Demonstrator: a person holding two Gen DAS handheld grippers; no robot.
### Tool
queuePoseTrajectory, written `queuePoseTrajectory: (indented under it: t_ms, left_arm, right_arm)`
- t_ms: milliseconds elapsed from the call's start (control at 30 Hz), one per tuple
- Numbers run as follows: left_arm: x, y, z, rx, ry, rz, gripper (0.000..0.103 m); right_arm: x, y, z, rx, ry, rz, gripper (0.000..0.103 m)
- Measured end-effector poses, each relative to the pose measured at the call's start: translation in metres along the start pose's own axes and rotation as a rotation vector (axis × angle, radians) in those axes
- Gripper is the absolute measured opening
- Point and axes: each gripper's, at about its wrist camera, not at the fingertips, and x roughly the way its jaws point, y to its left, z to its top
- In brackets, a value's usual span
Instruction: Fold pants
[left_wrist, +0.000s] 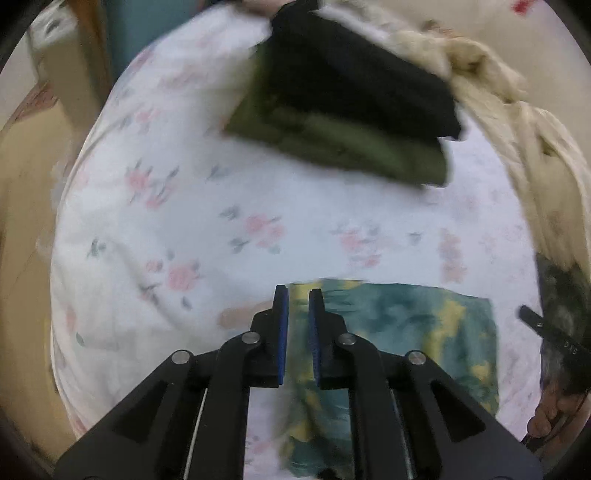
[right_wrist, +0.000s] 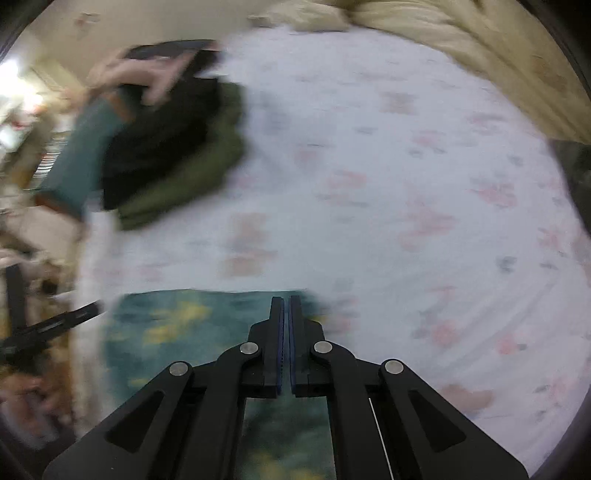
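The pants (left_wrist: 399, 332) are teal and yellow tie-dye and lie flat near the front edge of the white floral bed sheet (left_wrist: 184, 221). My left gripper (left_wrist: 298, 295) sits at their top left corner. Its blue pads stand a narrow gap apart with the fabric's edge pinched between them. In the right wrist view the pants (right_wrist: 177, 325) spread to the left. My right gripper (right_wrist: 286, 301) is at their top right corner, its pads almost touching, with the thin edge of the cloth between them. Both views are blurred.
A folded black garment on a folded olive one (left_wrist: 332, 122) lies further back on the sheet (right_wrist: 369, 184), seen also as the stack (right_wrist: 177, 173). A cream blanket (left_wrist: 498, 96) is bunched along the bed's far right side. A hand (left_wrist: 550, 410) shows at the right edge.
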Motion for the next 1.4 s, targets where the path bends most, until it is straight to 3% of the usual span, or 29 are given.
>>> queuePoseTrajectory:
  t_ms: [100, 167, 300, 400, 467, 533, 600, 667, 733, 767, 833, 867, 1200, 1333, 1400]
  left_arm:
    - [0.003, -0.034, -0.019, 0.153, 0.054, -0.084, 0.009]
    - [0.017, -0.051, -0.038, 0.224, 0.137, -0.118, 0.009]
    - [0.045, -0.039, -0.061, 0.243, 0.263, -0.007, 0.009]
    - [0.033, -0.021, -0.062, 0.201, 0.251, -0.024, 0.009]
    - [0.014, -0.013, -0.06, 0.177, 0.221, -0.006, 0.009]
    - [-0.003, -0.007, -0.057, 0.156, 0.166, 0.01, 0.018]
    - [-0.016, 0.002, -0.049, 0.114, 0.109, 0.043, 0.05]
    - [-0.02, 0.001, -0.039, 0.079, 0.068, 0.049, 0.069]
    - [-0.022, 0.008, -0.029, 0.039, 0.042, 0.054, 0.079]
    - [-0.017, 0.012, -0.024, 0.019, 0.043, 0.055, 0.084]
    - [0.0, 0.013, -0.013, -0.029, 0.059, 0.041, 0.085]
    - [0.009, 0.015, -0.008, -0.05, 0.07, 0.031, 0.085]
    - [0.069, 0.005, 0.012, -0.022, 0.14, -0.027, 0.085]
    - [0.075, -0.015, 0.011, 0.09, 0.159, -0.054, 0.085]
    - [0.081, -0.022, 0.013, 0.128, 0.193, -0.074, 0.085]
  right_arm:
    - [0.021, 0.021, -0.013, -0.053, 0.114, 0.07, 0.002]
    - [0.039, 0.03, -0.024, -0.098, 0.21, 0.049, 0.002]
    - [0.051, 0.004, -0.033, -0.112, 0.253, -0.153, 0.0]
    - [0.041, -0.029, -0.028, 0.006, 0.242, -0.165, 0.0]
    - [0.027, -0.032, -0.023, 0.017, 0.201, -0.185, 0.0]
    - [0.012, -0.03, -0.018, 0.017, 0.142, -0.169, 0.005]
    - [-0.003, -0.024, -0.013, 0.028, 0.075, -0.128, 0.006]
    - [-0.016, -0.021, -0.011, 0.035, 0.033, -0.066, 0.007]
    - [-0.018, -0.019, -0.013, 0.021, 0.028, -0.048, 0.009]
    - [-0.015, -0.02, -0.014, 0.019, 0.033, -0.052, 0.016]
    - [-0.004, -0.019, -0.013, 0.034, 0.05, -0.082, 0.073]
    - [-0.004, -0.019, -0.014, 0.043, 0.044, -0.086, 0.078]
    - [0.041, -0.048, 0.012, 0.1, 0.097, -0.008, 0.075]
    - [0.062, -0.054, 0.023, 0.142, 0.14, 0.062, 0.065]
    - [0.068, -0.059, 0.024, 0.163, 0.163, 0.081, 0.053]
